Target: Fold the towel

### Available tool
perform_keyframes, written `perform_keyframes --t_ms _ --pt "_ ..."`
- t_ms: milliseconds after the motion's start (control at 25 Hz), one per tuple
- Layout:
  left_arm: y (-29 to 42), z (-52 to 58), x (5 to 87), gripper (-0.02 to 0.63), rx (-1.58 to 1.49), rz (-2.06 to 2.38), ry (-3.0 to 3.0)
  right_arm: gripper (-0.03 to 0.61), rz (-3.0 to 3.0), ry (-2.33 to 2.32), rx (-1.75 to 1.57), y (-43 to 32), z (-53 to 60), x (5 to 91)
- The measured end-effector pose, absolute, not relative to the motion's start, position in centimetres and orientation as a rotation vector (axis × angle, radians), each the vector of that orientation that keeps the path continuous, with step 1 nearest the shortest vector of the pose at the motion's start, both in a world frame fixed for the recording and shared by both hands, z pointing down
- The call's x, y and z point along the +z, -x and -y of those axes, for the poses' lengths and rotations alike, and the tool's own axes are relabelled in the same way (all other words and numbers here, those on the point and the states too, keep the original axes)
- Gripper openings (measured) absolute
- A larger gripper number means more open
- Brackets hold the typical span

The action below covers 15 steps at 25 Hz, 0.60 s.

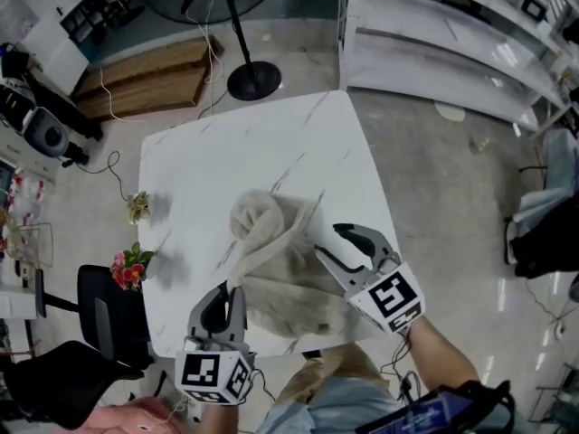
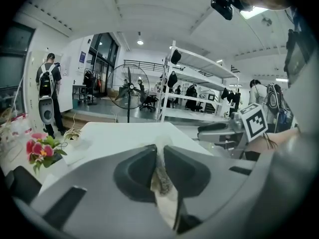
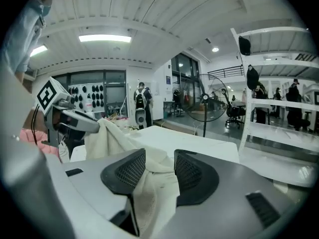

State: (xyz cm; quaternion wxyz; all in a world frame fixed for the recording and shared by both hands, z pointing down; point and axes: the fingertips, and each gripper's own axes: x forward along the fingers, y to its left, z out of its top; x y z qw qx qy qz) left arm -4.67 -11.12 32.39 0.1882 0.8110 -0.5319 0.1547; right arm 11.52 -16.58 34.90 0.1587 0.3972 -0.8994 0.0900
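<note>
A cream towel (image 1: pixel 280 260) lies crumpled on the near half of the white table (image 1: pixel 271 143). At the table's near left corner my left gripper (image 1: pixel 233 289) is shut on an edge of the towel; in the left gripper view that cloth (image 2: pixel 162 178) is pinched between the closed jaws (image 2: pixel 158 151). My right gripper (image 1: pixel 327 240) sits over the towel's right side with its jaws apart. The right gripper view shows a fold of towel (image 3: pixel 154 183) lying loosely in the gap of the right gripper (image 3: pixel 159 156), and the towel rising to the left gripper (image 3: pixel 75 121).
A standing fan's base (image 1: pixel 252 80) is on the floor beyond the table. Pink flowers (image 1: pixel 129 268) and a small plant (image 1: pixel 138 206) sit at the table's left edge, beside a black chair (image 1: pixel 99 319). White shelving (image 1: pixel 452 43) stands at the far right.
</note>
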Motion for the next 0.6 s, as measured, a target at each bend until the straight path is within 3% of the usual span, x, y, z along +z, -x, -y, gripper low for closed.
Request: perform_keyframes --t_ms 120,600 --pt "5.2 11.0 32.3 0.044 0.439 1.497 -2.267 0.216 2.566 -0.979 0.202 -10.2 17.8 36.6" --pt "5.7 11.1 33.4 0.044 0.504 1.436 -2.202 0.224 2.429 -0.541 -0.201 -8.0 21.2 42.8"
